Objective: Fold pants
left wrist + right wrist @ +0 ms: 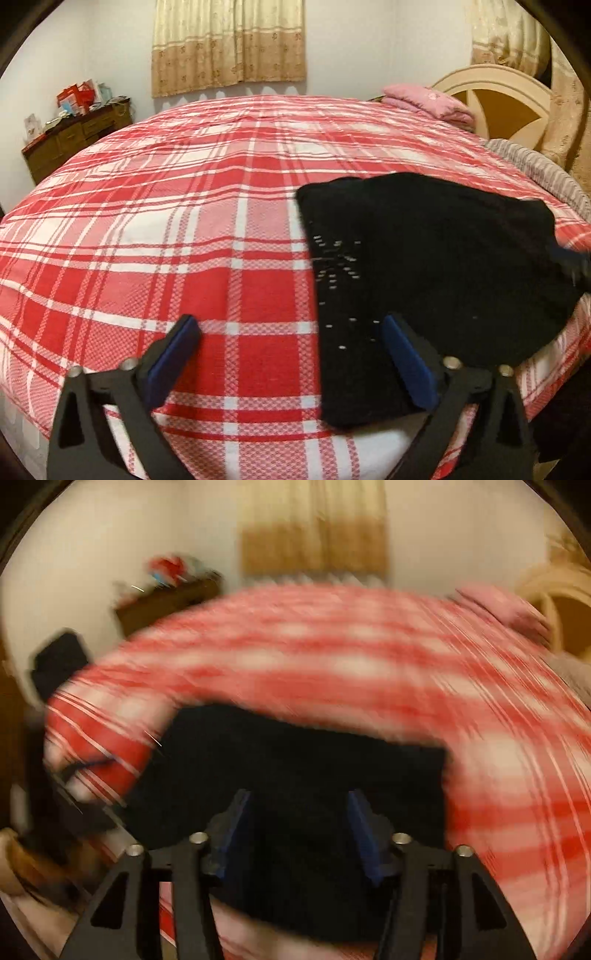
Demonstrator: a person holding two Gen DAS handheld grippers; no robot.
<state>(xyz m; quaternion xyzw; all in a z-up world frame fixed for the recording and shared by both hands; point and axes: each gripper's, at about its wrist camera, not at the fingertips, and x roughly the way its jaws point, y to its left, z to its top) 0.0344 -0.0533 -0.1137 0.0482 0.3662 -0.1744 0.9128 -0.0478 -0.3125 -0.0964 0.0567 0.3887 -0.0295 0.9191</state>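
A bed (166,229) covered by a red-and-white plaid sheet is seen, with black pants (424,266) lying folded into a compact bundle near its front edge, apparently laid down so the fold can settle. The left gripper (291,354) is held wide open at the bundle's left edge, gripping nothing. The right gripper (299,834) is seen through heavy blur above the pants, part-open and empty, judged to be releasing.

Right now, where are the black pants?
In the left wrist view the black pants lie on the red plaid bedspread, on its right side near the front edge, with the left gripper's right finger over them.
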